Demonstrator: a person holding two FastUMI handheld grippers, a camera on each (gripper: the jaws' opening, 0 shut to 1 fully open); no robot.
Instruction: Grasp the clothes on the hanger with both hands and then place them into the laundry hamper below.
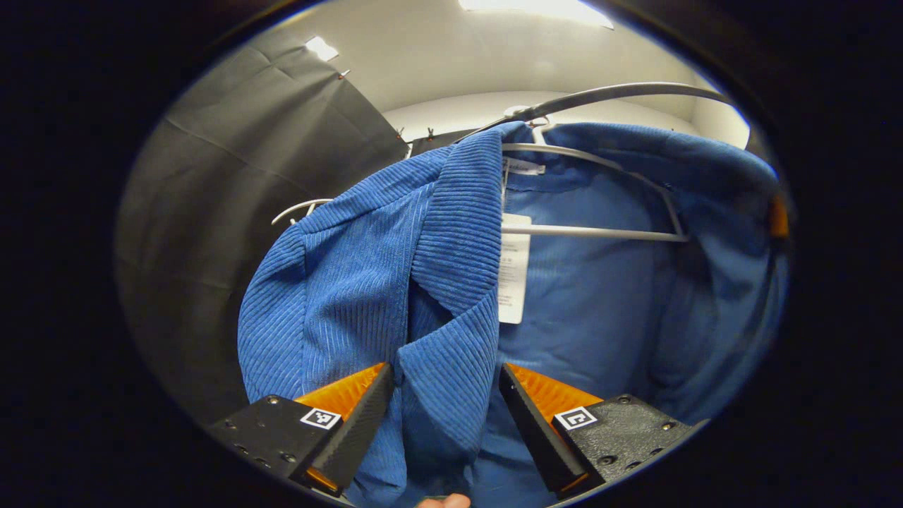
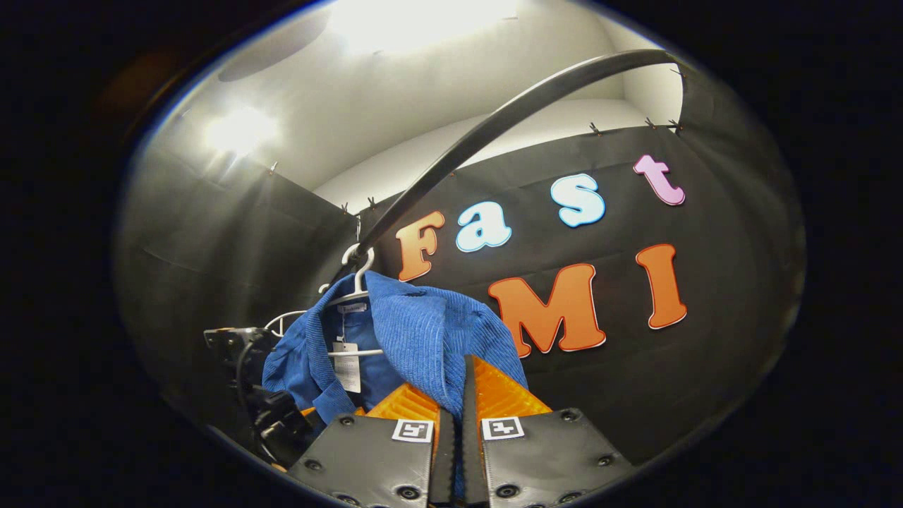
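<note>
**Blue corduroy jacket on its hanger, both grippers at its front edges**

Black cloth walls close in the booth under a pale ceiling with bright lights, and a dark curved rail [image 2: 494,120] arcs across the top. From that rail hangs a white hanger [image 1: 592,231], and on it the jacket [image 1: 338,296]: bright blue, ribbed corduroy on the outside, with a smoother, flatter blue lining inside. Its front is open, the broad lapel folded outward, and a white label [image 1: 513,271] dangles from the neck down the lining.

In the left gripper view, the left gripper [image 1: 446,416] stands with its fingers spread wide on either side of the lapel's lower end; the cloth hangs in the gap, and neither finger presses on it. A fingertip of the person shows at the bottom edge.

In the right gripper view, the right gripper [image 2: 462,402] is clenched, its fingers brought together on a fold of the jacket's other front edge, blue cloth showing between them. The left gripper's dark body sits at the jacket's far side, low on the left.
</note>
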